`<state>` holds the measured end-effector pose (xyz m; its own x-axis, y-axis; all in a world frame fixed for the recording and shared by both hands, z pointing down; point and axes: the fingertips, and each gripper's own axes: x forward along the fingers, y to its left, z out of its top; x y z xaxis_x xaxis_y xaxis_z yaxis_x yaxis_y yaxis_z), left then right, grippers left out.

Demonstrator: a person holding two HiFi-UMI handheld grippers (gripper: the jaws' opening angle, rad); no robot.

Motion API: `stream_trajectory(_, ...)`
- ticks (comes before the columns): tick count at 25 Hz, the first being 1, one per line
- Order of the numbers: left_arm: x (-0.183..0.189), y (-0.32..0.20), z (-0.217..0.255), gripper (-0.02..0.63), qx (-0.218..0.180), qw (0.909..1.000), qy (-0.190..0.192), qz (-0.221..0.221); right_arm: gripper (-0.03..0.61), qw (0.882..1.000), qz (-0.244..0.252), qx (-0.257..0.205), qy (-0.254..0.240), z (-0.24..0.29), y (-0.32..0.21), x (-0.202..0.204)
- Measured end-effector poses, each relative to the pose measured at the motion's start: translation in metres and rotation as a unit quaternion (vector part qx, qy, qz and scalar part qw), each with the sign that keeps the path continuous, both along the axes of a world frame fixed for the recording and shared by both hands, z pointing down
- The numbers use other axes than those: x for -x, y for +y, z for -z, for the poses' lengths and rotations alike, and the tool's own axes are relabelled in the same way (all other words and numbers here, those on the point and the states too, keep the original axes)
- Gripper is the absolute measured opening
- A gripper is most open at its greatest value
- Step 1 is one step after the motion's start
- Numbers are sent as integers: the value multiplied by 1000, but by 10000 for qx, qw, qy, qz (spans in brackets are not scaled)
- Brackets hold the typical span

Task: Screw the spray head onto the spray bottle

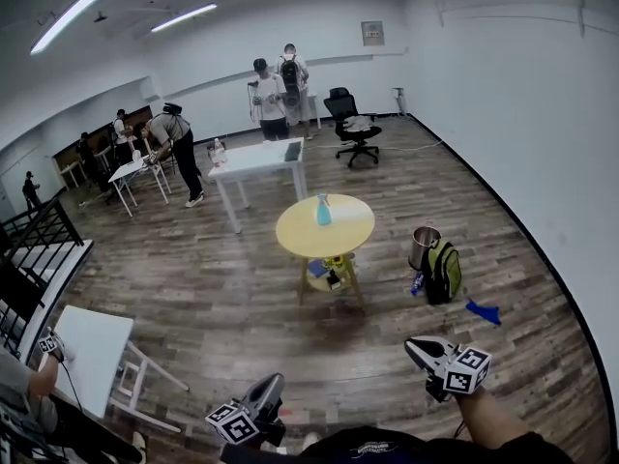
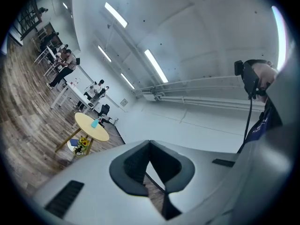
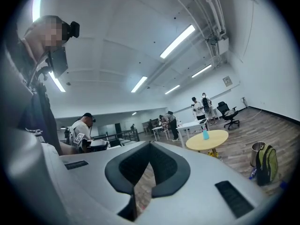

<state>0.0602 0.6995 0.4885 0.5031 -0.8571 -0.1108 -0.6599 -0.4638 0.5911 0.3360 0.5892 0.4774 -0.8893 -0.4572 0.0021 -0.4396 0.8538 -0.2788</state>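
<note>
The left gripper (image 1: 269, 385) and the right gripper (image 1: 416, 350) hang near the body, jaws pressed together on nothing; unless they spread first, a reach would only knock things over. The blue spray bottle (image 1: 323, 210) stands upright well away on the round yellow table (image 1: 353, 232). It is probably easy to topple, and the spray head is too small to pick out, so a misjudged grasp seems the main risk.
</note>
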Motion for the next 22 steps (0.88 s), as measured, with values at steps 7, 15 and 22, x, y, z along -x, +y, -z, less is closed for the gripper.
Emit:
stream_trajectory(7,118,-111,12,17,-193,9993,22,-316,3,9993,-328,-126,97,20,-91,109)
stream_trajectory(15,235,-214,23,17,-422,9970,-206,-613,3,9980,-554,-274,130,27,-170,222)
stream_trajectory(22,263,-287,-3,17,-220,9975,-48,-676,5,9974,-651,-146,265,13,-247,247)
